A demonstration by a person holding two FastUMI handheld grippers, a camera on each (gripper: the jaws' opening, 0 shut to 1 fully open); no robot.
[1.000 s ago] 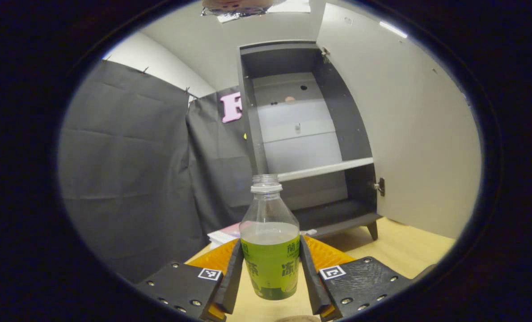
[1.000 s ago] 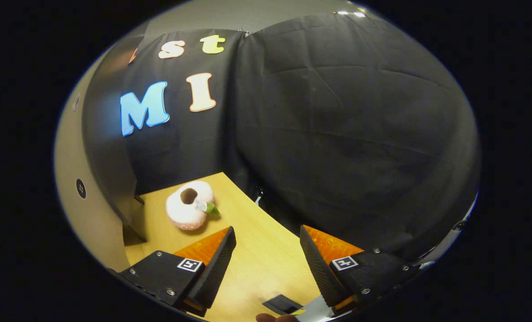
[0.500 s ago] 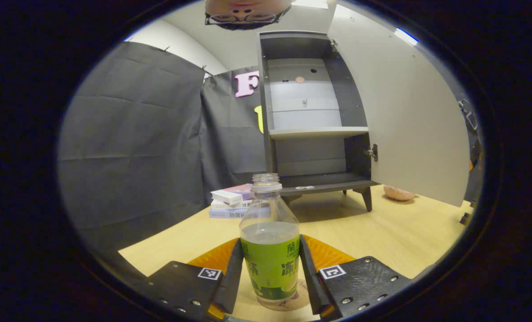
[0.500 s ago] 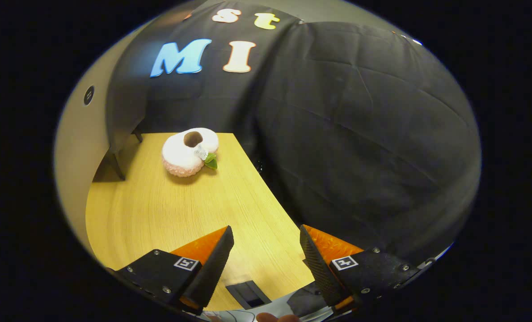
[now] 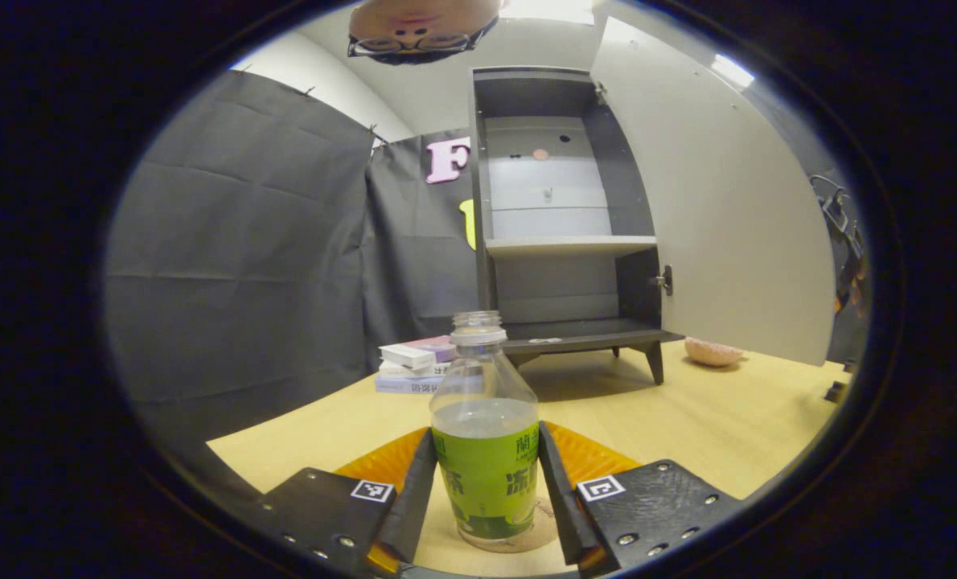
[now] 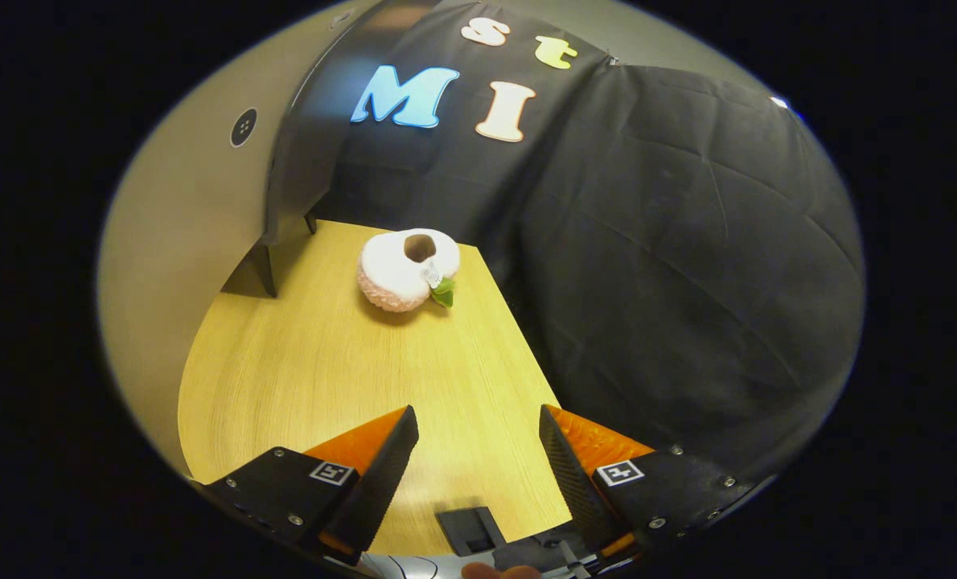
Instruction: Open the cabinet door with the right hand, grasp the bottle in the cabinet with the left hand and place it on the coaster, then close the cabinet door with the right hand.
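In the left gripper view a clear bottle [image 5: 485,438] with a green label and no cap stands upright on a round cork coaster [image 5: 536,527] on the wooden table. My left gripper [image 5: 485,503] is shut on the bottle, one finger on each side of the label. Behind it the dark cabinet [image 5: 563,217] stands with its pale door [image 5: 728,201] swung wide open to the right; its shelves look bare. In the right gripper view my right gripper [image 6: 478,474] is open above the table with nothing between its fingers, beside the pale cabinet door [image 6: 181,209].
A stack of books [image 5: 414,366] lies left of the cabinet. A pink knitted thing [image 6: 406,269] sits near the table's far edge, also visible as a pink knitted thing [image 5: 713,351] under the door. A small dark block [image 6: 470,527] lies near the right gripper. The table edge [image 6: 527,338] drops to black cloth.
The left gripper has lowered the bottle from in front of the cabinet down onto the coaster. The right gripper has tilted downward and shifted, staying open.
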